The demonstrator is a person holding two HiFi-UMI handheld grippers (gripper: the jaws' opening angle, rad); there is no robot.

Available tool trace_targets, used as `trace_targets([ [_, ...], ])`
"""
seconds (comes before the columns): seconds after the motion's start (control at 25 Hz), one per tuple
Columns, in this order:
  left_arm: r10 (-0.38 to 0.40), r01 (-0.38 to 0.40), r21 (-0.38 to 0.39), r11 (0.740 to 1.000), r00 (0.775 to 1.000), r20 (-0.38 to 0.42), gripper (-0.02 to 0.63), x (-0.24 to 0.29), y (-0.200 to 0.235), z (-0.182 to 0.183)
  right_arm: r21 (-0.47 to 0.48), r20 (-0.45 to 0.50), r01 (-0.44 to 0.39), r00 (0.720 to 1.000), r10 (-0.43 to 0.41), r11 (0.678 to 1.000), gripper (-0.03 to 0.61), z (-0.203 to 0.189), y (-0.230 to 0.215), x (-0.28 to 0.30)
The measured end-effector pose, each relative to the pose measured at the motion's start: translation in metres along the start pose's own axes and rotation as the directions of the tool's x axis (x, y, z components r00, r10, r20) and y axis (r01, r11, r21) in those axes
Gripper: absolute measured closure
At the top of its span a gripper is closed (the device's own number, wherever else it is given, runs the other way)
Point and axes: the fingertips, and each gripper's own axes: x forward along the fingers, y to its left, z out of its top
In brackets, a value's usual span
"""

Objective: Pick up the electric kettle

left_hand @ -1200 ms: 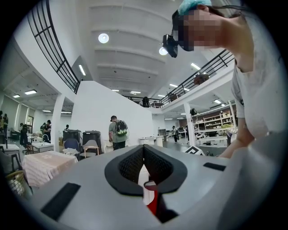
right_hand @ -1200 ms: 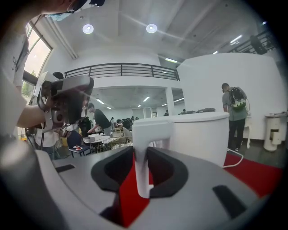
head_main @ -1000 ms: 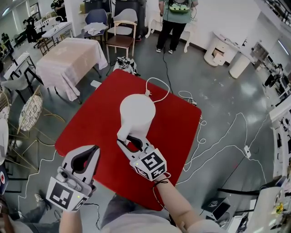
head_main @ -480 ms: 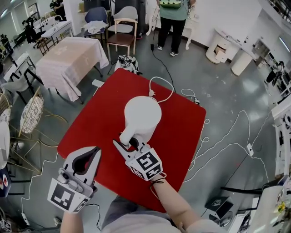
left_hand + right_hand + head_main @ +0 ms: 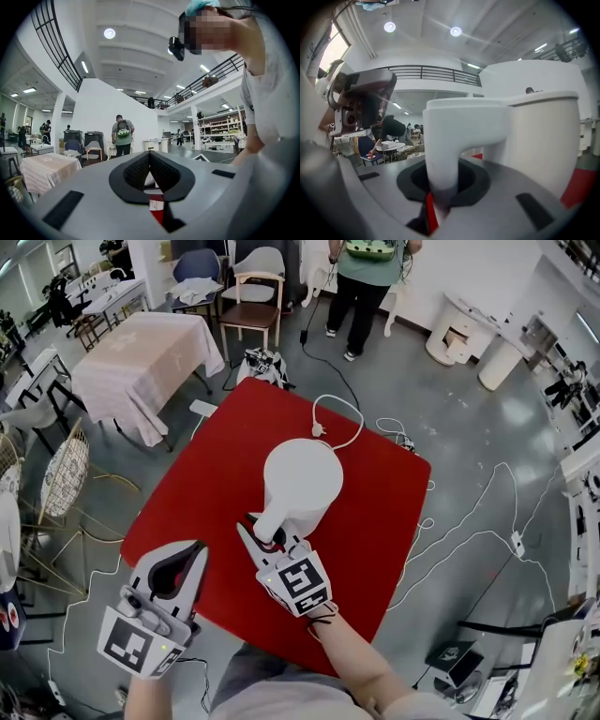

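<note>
A white electric kettle (image 5: pixel 300 479) stands in the middle of a red-covered table (image 5: pixel 187 493), its handle (image 5: pixel 267 521) pointing toward me. My right gripper (image 5: pixel 270 532) has its jaws around that handle and is closing on it. In the right gripper view the handle (image 5: pixel 443 140) fills the hollow between the pads, with the kettle body (image 5: pixel 543 136) right behind it. My left gripper (image 5: pixel 187 557) hovers over the table's near left edge, shut and empty; in the left gripper view its pads (image 5: pixel 140 171) meet.
The kettle's white cord (image 5: pixel 337 418) loops over the table's far side. More white cables (image 5: pixel 469 540) trail on the grey floor to the right. A cloth-covered table (image 5: pixel 141 362), chairs (image 5: pixel 251 306) and a standing person (image 5: pixel 370 277) are beyond.
My right gripper has pushed forward onto the kettle's handle and its jaws have narrowed around it. The left gripper has stayed about where it was, shut.
</note>
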Motion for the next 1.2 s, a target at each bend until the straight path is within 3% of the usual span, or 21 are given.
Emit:
trace_targets([
  [0.72,0.005,-0.004,0.036,0.999,1.0,-0.021,0.604,-0.003,0.005,-0.003,-0.12,0.009,-0.061,0.998,0.062,0.991,0.535,0.016,0.007,-0.015],
  [1.04,-0.017,0.017,0.034,0.999,1.0,0.001,0.604,0.004,-0.01,0.005,-0.22,0.03,-0.139,0.988,0.149,0.966,0.529,0.059,0.031,-0.038],
  [1.2,-0.025,0.024,0.037,0.999,0.999,0.027,0.604,0.003,-0.026,0.017,-0.219,0.037,-0.178,0.981,0.19,0.96,0.528,0.081,0.045,-0.062],
])
